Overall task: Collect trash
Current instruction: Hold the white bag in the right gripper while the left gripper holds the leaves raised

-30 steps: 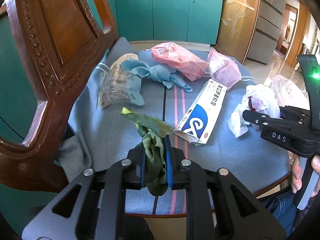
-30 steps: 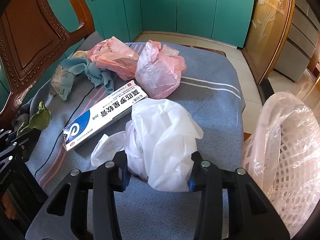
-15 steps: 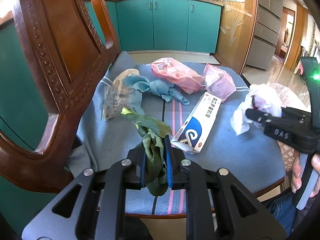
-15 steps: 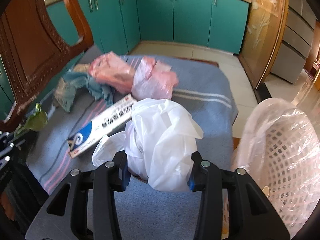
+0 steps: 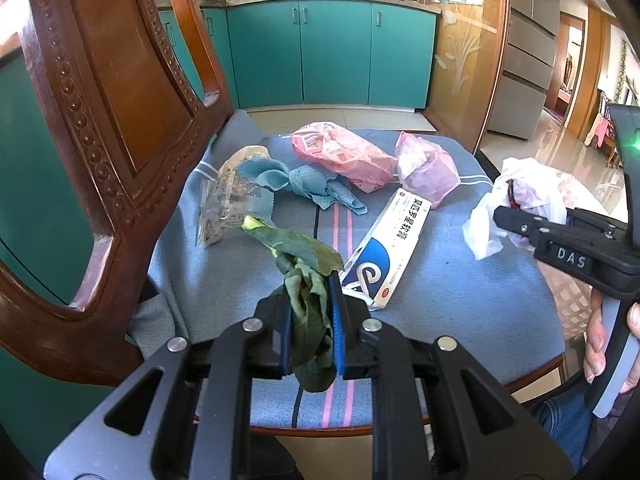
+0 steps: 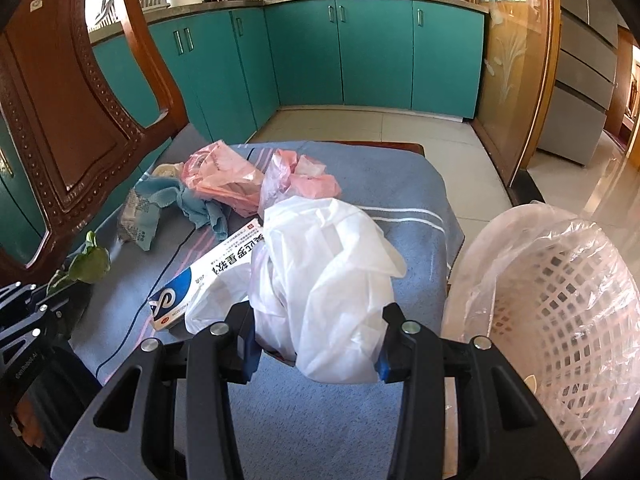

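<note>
The left tool [image 5: 311,322] pinches a wilted green leaf [image 5: 308,280], long axis running away from the camera, above the near edge of the blue-clothed worktop [image 5: 460,280]. The right tool [image 6: 316,344] clamps a crumpled white plastic bag [image 6: 324,264] beside a lined white basket [image 6: 560,300] (its right side cut off). A long carton [image 5: 384,248] lies mid-worktop; teal kitchen cabinets [image 6: 376,48] stand behind.

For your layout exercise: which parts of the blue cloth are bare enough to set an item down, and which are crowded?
Bare: the blue cloth from the pink bags to its far right corner, and the near strip between the white and blue box and the front edge. Crowded: the far left, with the blue rag and clear wrapper.
</note>
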Available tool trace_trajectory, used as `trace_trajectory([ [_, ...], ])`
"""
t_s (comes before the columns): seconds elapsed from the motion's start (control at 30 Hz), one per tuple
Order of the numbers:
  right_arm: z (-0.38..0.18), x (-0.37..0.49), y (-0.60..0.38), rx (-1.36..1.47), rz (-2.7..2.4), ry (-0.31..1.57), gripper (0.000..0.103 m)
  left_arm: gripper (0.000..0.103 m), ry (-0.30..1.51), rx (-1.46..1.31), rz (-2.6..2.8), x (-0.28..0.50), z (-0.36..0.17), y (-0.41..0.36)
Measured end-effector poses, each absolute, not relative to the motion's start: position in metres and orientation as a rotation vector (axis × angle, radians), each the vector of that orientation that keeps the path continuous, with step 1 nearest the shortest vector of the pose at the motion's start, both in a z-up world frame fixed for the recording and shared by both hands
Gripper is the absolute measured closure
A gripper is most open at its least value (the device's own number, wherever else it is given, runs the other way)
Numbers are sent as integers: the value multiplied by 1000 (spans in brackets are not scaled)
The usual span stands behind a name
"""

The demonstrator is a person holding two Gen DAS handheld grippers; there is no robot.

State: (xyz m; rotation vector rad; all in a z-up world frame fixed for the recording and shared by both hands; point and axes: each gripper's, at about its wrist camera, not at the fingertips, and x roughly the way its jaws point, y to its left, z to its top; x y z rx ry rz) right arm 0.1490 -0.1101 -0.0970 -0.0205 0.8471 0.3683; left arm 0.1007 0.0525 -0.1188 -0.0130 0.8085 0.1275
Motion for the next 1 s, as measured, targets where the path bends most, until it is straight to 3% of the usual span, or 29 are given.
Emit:
trace_trajectory([
  [1.0,-105,144,-95,-68,398,876,60,86,800,-14,110,100,-115,51],
])
